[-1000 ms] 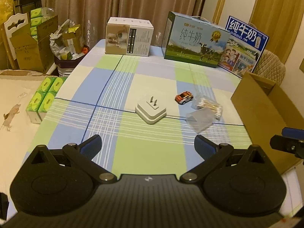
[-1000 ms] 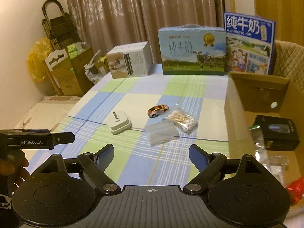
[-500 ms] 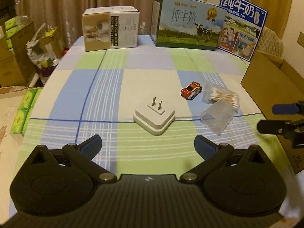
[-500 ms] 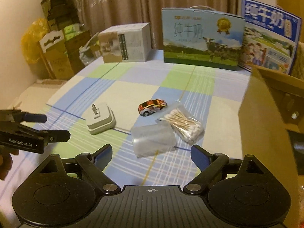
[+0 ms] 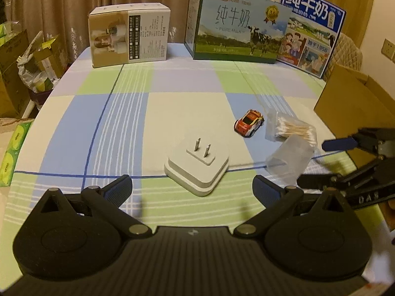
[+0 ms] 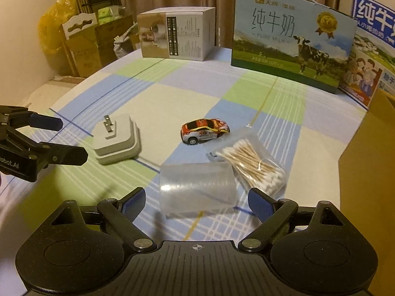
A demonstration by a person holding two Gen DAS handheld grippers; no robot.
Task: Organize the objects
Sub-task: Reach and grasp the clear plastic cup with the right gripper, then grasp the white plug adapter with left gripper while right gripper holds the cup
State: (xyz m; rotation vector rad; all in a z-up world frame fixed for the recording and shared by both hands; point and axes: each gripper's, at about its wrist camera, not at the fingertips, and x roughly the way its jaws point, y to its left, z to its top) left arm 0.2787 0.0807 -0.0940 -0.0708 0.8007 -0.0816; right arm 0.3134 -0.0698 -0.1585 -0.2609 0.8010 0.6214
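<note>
Left wrist: my left gripper [image 5: 192,188] jaws spread wide, empty, white plug adapter [image 5: 196,164] just ahead on checked tablecloth [image 5: 118,113] | my right gripper [image 6: 196,198] jaws wide, holding nothing, clear plastic cup [image 6: 197,187] lying between fingertips, contact unclear | toy car [image 6: 205,130], cotton swab bag [image 6: 251,160] just beyond

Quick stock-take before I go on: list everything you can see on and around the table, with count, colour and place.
White two-prong plug adapter: 1, white, prongs up, mid-table before the left gripper.
Toy race car: 1, orange-white, beyond the swabs.
Clear bag of cotton swabs: 1, tan sticks, right of centre.
Translucent plastic cup: 1, frosted, on its side, before the right gripper.
White-brown product box: 1, far left edge.
Green-blue milk carton case: 1, far edge.
Blue milk case: 1, far right.
Brown cardboard box: 1, right side.
Checked tablecloth: 1, blue-green-cream.
Left gripper: black, open.
Right gripper: black, open.
</note>
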